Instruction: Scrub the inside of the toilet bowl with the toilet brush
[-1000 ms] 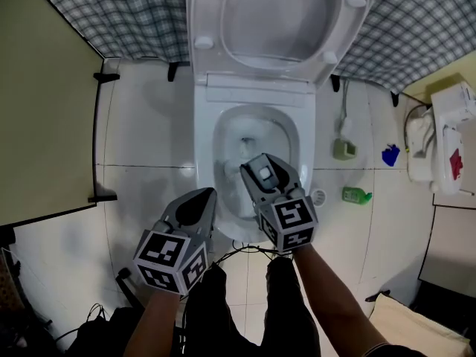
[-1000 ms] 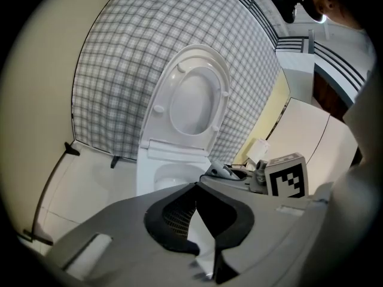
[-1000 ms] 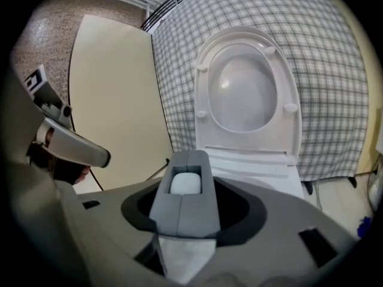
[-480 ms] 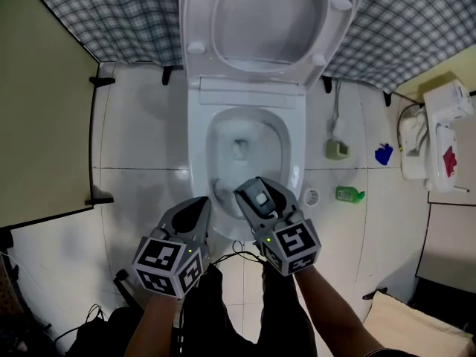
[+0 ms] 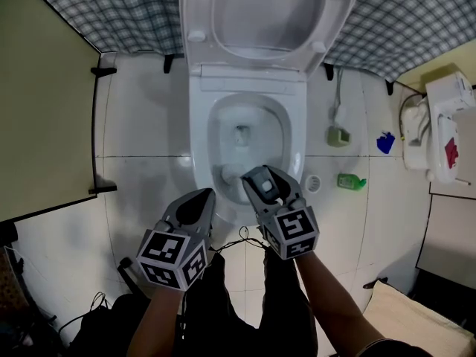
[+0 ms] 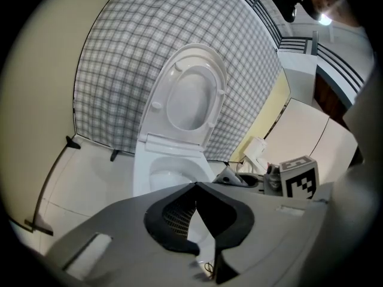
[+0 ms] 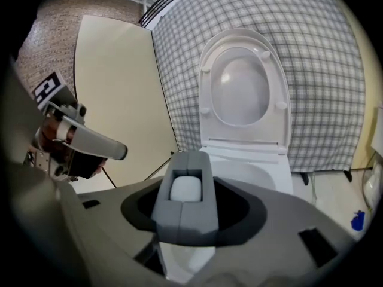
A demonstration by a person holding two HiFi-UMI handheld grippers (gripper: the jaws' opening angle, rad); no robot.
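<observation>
Two grippers at the front of the bowl (image 5: 277, 129).
The left gripper (image 5: 195, 206), jaws pressed together and empty, is just outside the bowl's front rim. The right gripper's (image 5: 261, 187) jaws pinch a grey brush handle (image 7: 186, 211) over that rim.

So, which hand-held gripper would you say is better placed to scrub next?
Right: the right hand-held gripper clamps the grey-and-white toilet brush handle above the white ceramic toilet bowl; the left hand-held gripper is shut, empty.

green bottle (image 5: 351, 181) | blue item (image 5: 385, 143) nearby | checked wall (image 5: 111, 13) | beige panel (image 5: 44, 125)
</observation>
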